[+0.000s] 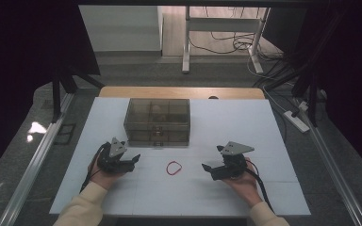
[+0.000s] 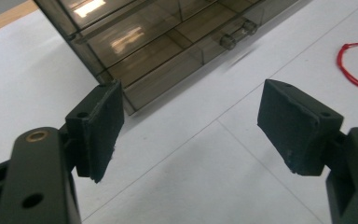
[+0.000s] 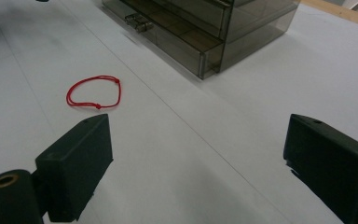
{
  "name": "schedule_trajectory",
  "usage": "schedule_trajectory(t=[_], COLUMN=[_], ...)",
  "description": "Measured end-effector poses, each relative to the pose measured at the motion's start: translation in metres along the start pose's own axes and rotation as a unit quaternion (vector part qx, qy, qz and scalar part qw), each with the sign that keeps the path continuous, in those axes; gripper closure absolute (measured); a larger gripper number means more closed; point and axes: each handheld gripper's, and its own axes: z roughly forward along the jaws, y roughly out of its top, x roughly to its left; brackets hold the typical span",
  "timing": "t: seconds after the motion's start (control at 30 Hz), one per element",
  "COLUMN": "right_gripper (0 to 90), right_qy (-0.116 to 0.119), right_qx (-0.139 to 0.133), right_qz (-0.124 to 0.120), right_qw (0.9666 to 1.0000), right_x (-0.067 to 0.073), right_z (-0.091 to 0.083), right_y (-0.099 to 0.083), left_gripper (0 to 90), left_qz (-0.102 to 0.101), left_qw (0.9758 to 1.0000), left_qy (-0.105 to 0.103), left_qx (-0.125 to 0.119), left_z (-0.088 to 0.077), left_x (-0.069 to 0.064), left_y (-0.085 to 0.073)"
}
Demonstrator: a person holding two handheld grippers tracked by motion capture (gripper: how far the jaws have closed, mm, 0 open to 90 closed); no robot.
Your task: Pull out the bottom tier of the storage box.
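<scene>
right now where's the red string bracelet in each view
high view: red string bracelet on the white table, centre front, between both hands.
left gripper view: upper right edge, partly cut off.
right gripper view: left of centre.
shared landmark: smoky clear drawer box beyond it.

Dim overall; overhead glare on drawer box (image 2: 135, 42); edges dark.

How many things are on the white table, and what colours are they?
Red string loop: 1
Smoky clear drawer box: 1
Black grippers, left gripper and right gripper: 2
Total: 4
</scene>
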Motion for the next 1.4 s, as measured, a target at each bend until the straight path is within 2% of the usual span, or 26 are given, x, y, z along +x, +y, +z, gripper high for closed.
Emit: schedule_trajectory(t=[0.3,0.4,0.8,1.2,1.4], right_gripper=[7.7,13.5,13.8,15.7,20.6], right_qy=[0.005,0.014,0.010,0.012,0.014], right_qx=[0.004,0.003,0.001,0.009,0.014], right_qz=[-0.001,-0.004,0.000,0.007,0.012], right_qw=[1.0000,0.9999,0.9999,0.9999,0.9997], right_x=[0.003,0.003,0.000,-0.003,-0.008], right_z=[0.015,0.018,0.030,0.049,0.058], right_y=[0.009,0.011,0.019,0.024,0.024], left_gripper=[23.7,23.7,24.2,25.6,27.2], left_qz=[0.000,-0.003,-0.009,-0.014,-0.019], left_qw=[1.0000,0.9999,0.9997,0.9997,0.9996], left_qy=[0.003,0.004,0.003,0.006,0.006], left_qx=[0.007,0.009,0.021,0.021,0.022], left_z=[0.003,0.004,0.016,0.027,0.032], left_x=[0.006,0.008,0.016,0.025,0.029], left_y=[-0.001,-0.001,-0.001,0.002,0.002])
